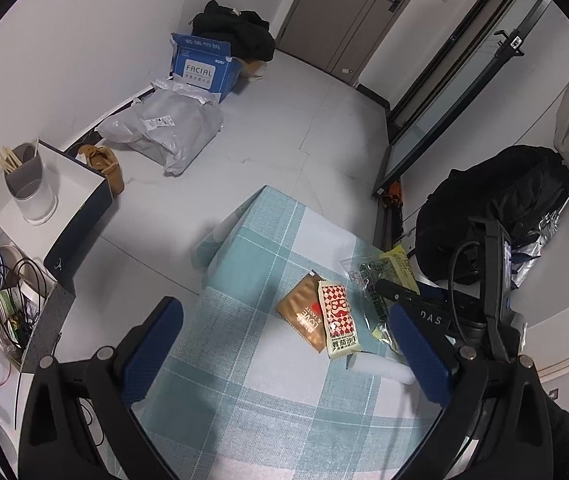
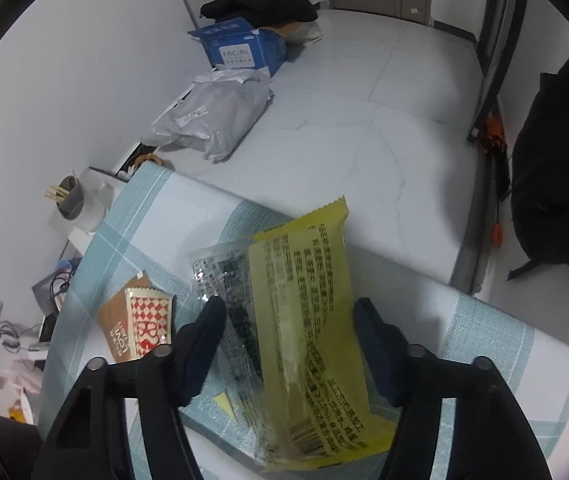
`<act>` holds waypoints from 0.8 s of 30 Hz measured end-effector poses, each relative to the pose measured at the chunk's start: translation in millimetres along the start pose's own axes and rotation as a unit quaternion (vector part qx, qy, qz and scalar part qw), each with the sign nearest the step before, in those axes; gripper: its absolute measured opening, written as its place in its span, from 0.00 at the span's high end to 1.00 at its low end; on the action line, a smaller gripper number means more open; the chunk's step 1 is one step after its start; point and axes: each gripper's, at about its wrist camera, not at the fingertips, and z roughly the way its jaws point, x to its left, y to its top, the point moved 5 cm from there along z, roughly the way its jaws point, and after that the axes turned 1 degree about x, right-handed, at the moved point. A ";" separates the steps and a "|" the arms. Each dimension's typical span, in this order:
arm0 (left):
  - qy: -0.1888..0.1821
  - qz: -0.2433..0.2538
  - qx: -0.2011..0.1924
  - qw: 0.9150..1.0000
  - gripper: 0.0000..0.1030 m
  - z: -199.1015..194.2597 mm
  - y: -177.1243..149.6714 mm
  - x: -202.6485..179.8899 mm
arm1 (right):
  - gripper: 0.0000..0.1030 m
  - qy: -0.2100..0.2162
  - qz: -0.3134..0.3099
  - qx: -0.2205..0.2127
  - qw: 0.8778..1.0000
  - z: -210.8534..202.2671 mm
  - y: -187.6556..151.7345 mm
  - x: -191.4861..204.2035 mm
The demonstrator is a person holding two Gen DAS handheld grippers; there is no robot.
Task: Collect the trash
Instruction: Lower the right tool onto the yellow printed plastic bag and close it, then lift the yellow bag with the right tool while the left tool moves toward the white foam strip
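Observation:
On the teal plaid tablecloth (image 1: 244, 380) lie a brown wrapper (image 1: 298, 312), a red-and-white checked packet (image 1: 338, 320), a small white wad (image 1: 380, 370) and a yellow wrapper (image 1: 398, 266) overlapping a clear printed wrapper (image 1: 368, 280). My left gripper (image 1: 284, 308) hangs open above the cloth, near the brown wrapper, with nothing in it. My right gripper (image 2: 290, 316) points down over the yellow wrapper (image 2: 308, 300) and the clear wrapper (image 2: 220, 268). Its fingers (image 2: 204, 332) straddle both wrappers with a gap still between the jaws; I see no pad pressing on them.
On the floor beyond the table are a blue tissue box (image 1: 204, 68), a grey plastic bag (image 1: 164, 128), black clothes (image 1: 240, 32) and a brown shoe (image 1: 104, 164). A cup of chopsticks (image 1: 28, 184) stands on a white box at left. A black backpack (image 1: 496, 208) sits at right.

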 end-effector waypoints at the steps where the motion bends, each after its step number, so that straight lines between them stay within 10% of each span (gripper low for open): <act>1: -0.001 -0.001 0.001 1.000 0.02 0.5 -0.1 0.3 | 0.52 0.002 -0.001 0.000 1.000 -0.9 -0.2 0.4; 9: -0.012 -0.005 0.006 1.000 0.02 0.5 0.0 1.2 | 0.84 0.021 0.012 -0.010 1.000 -12.6 -7.4 -3.2; 24: -0.033 0.058 0.070 0.995 0.02 23.9 -26.7 -24.9 | 0.86 0.088 0.106 -0.092 0.986 -113.7 -65.9 -35.1</act>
